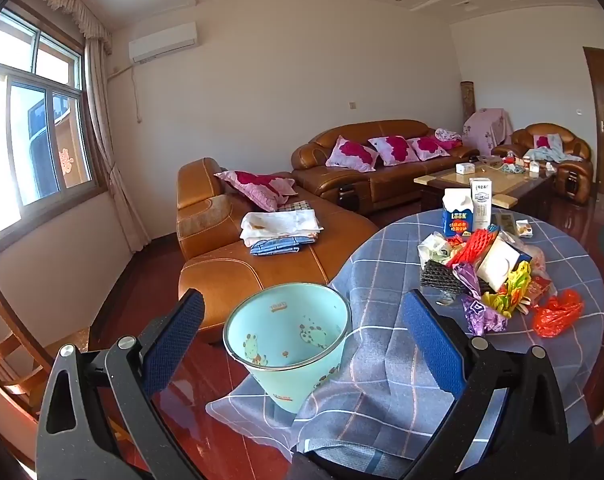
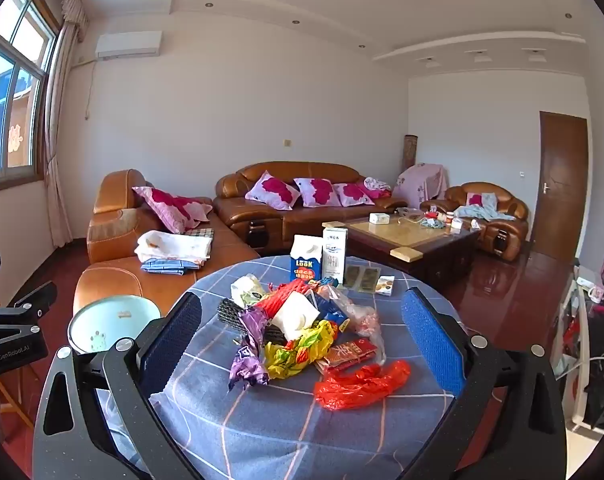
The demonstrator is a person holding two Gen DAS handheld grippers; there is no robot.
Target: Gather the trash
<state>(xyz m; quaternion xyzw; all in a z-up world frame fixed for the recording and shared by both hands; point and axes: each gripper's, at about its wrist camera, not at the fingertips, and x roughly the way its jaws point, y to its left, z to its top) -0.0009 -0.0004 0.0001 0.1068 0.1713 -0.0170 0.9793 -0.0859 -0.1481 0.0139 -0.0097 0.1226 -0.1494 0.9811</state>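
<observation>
A heap of crumpled trash (image 2: 302, 332), mixing glossy plastic bags, red foam netting and a white box, lies in the middle of the round table under a blue checked cloth (image 2: 286, 432). Two upright cartons (image 2: 320, 260) stand behind it. The pale green plastic bin (image 1: 288, 344), tapered and open upward, stands beside the table's edge, before a tan leather sofa (image 1: 238, 264). The left gripper (image 1: 302, 340) frames the bin with jaws spread wide and empty; the right gripper (image 2: 302, 340) likewise gapes around the heap, touching nothing.
</observation>
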